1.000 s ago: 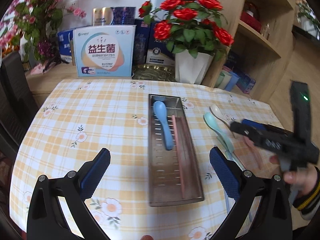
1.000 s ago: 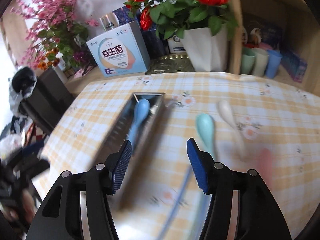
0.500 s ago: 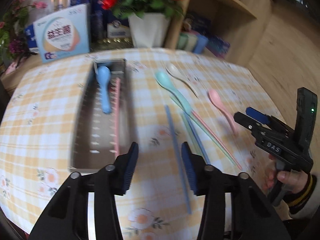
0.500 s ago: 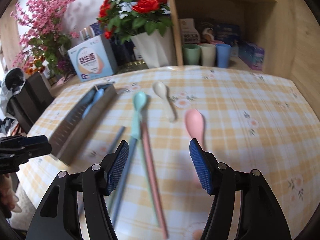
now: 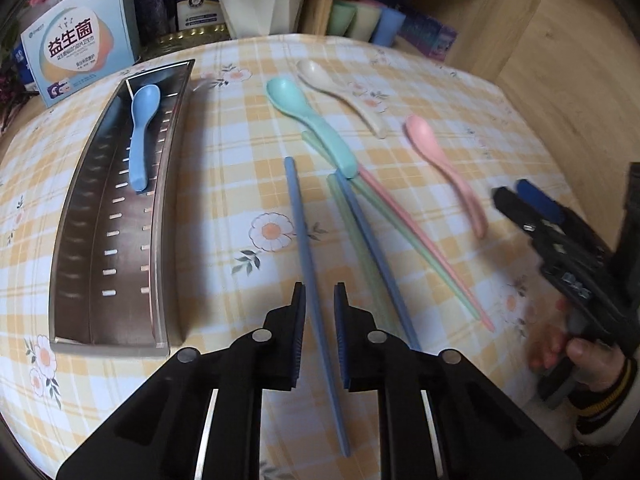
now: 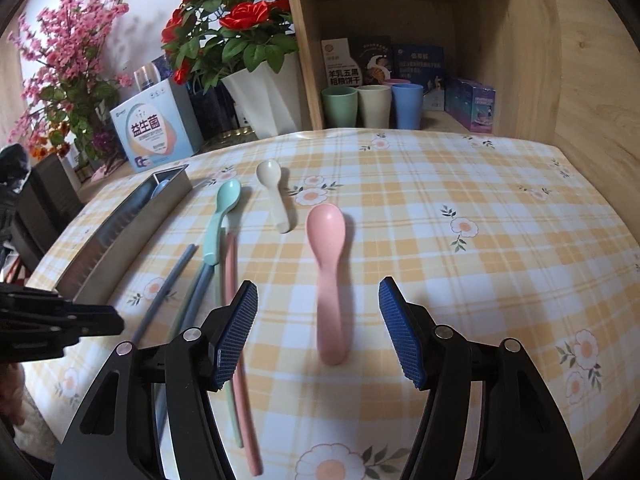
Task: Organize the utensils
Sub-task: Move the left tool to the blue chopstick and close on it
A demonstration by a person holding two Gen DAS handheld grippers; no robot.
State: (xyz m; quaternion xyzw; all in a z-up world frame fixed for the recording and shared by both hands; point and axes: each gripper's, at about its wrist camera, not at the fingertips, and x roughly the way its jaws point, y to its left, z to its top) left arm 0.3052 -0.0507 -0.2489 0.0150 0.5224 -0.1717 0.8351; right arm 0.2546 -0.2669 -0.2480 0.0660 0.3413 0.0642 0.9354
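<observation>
Blue chopstick (image 5: 301, 232) between closing left tool (image 5: 319, 300): pinch squarely, lift level toward steel tray (image 5: 82, 216). Right tool (image 6: 318, 320) open over pink spoon (image 6: 328, 264).

pink chopstick (image 6: 240, 380) partly hidden, right gripper (image 5: 532, 208) blurred

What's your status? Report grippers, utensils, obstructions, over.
Left gripper closing around blue chopstick, pads not yet pressing. Right gripper open, straddling pink spoon. Tray holds blue spoon. Nothing blocking.
</observation>
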